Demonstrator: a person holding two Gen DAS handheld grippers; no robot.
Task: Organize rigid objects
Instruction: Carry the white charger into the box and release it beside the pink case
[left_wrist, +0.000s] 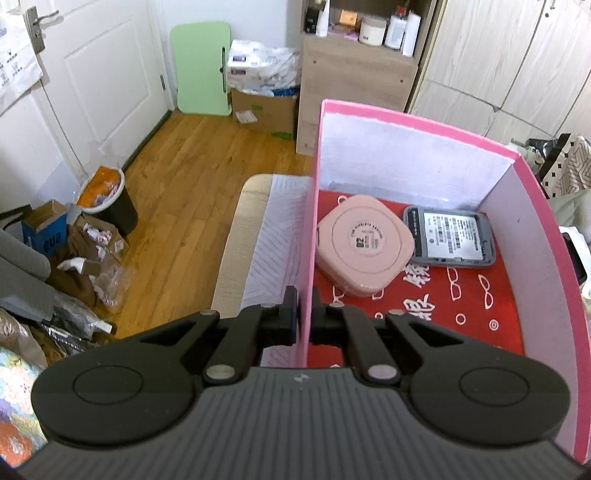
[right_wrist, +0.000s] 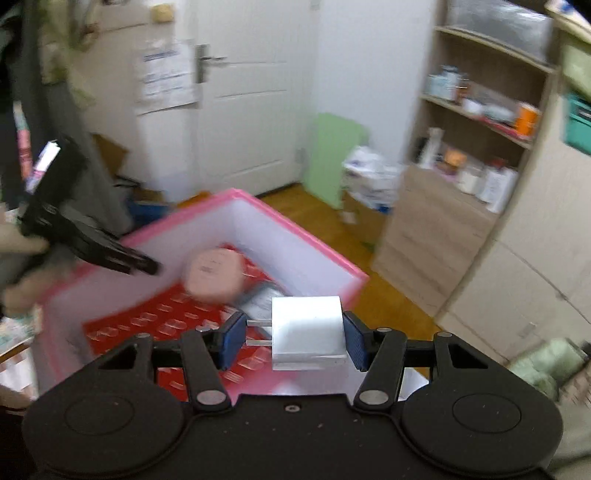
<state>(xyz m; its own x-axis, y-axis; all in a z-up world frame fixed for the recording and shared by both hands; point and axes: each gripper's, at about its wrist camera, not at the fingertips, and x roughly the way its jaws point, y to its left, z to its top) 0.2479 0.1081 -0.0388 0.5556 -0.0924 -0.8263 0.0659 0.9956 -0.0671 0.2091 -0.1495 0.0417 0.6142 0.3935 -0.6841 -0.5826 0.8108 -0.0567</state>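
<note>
The big pink cardboard box (left_wrist: 546, 236) has smooth white walls inside and a red floor with little white drawings of glasses on it. In the box lie a round-cornered pink plastic case (left_wrist: 364, 245) with a ring on its lid and, touching it on the right, a flat grey case with a white printed label (left_wrist: 452, 236). Both rest near the far wall. The left gripper (left_wrist: 304, 314) is black, with blue ribbed pads, and its jaws are pinched tight on the thin left wall of the box, one pad outside and one inside. In the right wrist view the same left gripper (right_wrist: 147, 264) bites the box wall from the left side, with a hand (right_wrist: 22, 266) behind it. The right gripper (right_wrist: 293, 338) holds a small white square plug block (right_wrist: 306, 332) made of smooth, shiny plastic. Two flat metal prongs stick out of its left side toward the left blue pad, and the right pad sits against its other side, so the jaws stand about halfway wide around it. The plug hangs above the near edge of the box, over the red floor. This view is blurry. A wooden shelf (right_wrist: 480, 155) stands behind.
</note>
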